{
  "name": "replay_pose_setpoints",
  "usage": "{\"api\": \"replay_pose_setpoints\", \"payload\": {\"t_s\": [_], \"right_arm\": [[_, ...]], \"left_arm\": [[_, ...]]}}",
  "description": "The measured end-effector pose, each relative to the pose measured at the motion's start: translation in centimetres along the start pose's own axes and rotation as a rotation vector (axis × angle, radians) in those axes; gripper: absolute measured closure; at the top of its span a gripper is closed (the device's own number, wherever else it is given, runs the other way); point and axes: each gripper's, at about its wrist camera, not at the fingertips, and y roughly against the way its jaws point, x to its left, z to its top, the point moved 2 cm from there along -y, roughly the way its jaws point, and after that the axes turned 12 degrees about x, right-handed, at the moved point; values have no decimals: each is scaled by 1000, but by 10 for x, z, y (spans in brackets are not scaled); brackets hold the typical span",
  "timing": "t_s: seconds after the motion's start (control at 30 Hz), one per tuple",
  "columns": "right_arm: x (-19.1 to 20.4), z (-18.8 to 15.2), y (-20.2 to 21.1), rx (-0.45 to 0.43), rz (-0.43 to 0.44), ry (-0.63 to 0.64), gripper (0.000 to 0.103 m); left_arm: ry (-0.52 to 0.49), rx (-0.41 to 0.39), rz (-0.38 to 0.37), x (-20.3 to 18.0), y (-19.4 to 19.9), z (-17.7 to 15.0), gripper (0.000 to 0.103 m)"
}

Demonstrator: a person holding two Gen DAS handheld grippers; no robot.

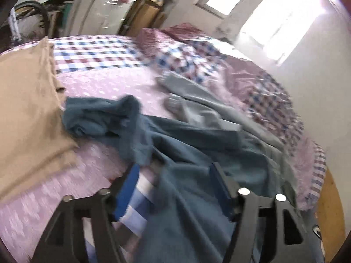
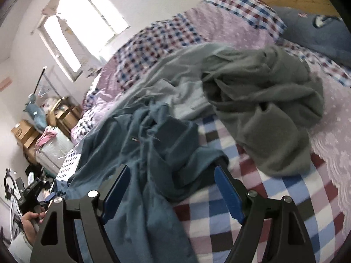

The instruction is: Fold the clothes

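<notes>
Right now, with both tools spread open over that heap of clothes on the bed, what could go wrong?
The teal garment lies tangled with the grey garment, so a grab may lift both. It also trails toward the bed's near edge and could slip off. The right tool may pinch the checked sheet underneath.

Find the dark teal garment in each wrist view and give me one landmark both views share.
Left wrist: the dark teal garment runs from centre to the bottom edge, between the open left gripper fingers.
Right wrist: the dark teal garment fills lower centre-left, between the open right gripper fingers.
Shared landmark: the bright window.
</notes>
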Motion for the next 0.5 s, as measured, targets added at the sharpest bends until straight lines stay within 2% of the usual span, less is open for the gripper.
{"api": "replay_pose_setpoints", "payload": {"t_s": [0.07,0.13,0.17,0.2,0.3,0.37,0.47,0.5], "right_arm": [[10,2,-5,6,-24,56,23],[19,5,-13,20,-49,104,33],[24,7,-19,29,-68,129,49],[26,9,-23,37,-87,145,59],[28,15,-44,78,-142,171,63],[30,20,-56,100,-159,185,65],[37,28,-66,128,-190,255,100],[39,32,-67,133,-201,278,100]], "left_arm": [[-49,59,-65,-21,-6,-18,29],[-128,131,-101,-45,-17,-35,29],[-174,165,-110,-57,-24,-44,29],[-236,202,-121,-72,-32,-57,29],[-330,268,-141,-98,-45,-80,29],[-356,297,-157,-105,-48,-89,29],[-376,330,-164,-111,-56,-93,29],[-367,340,-160,-109,-59,-92,29]]}}
